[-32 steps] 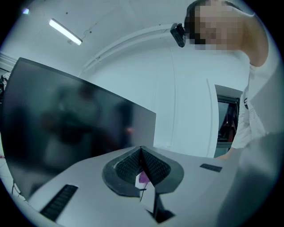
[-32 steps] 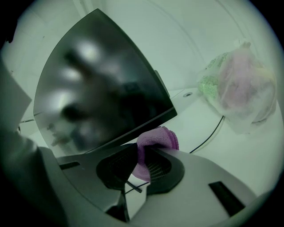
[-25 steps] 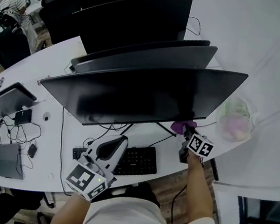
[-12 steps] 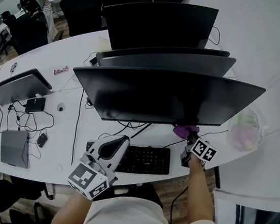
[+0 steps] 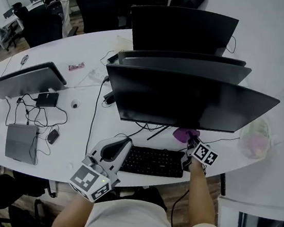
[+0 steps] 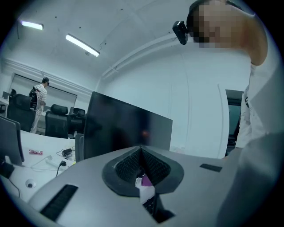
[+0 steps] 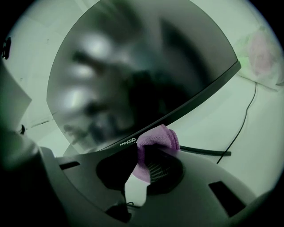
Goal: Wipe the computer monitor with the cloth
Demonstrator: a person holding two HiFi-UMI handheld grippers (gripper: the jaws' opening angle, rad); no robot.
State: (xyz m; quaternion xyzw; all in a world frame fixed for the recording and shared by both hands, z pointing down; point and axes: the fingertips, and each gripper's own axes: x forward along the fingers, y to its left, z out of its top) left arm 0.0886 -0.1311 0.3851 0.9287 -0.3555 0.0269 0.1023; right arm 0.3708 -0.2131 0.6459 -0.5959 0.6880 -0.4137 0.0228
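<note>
Head view: your right arm is stretched forward, with the right gripper (image 5: 197, 153) at the monitor's (image 5: 185, 103) lower edge. The left gripper (image 5: 106, 158) sits low by the keyboard (image 5: 154, 161).
Left gripper view: jaws together, nothing held.
Right gripper view: jaws pinch the purple cloth (image 7: 157, 139) against the monitor's bottom edge.

keyboard (image 5: 152, 161) front centre | grey laptop (image 5: 21, 144) far left | perhaps plastic bag (image 5: 255, 138), right

I've got a pale grey shell on my left gripper (image 5: 123, 145), black-and-white marker cubes (image 5: 89, 181) on it and my right gripper (image 5: 190, 140), and a white short-sleeved shirt (image 5: 132, 224) with grey lettering.
</note>
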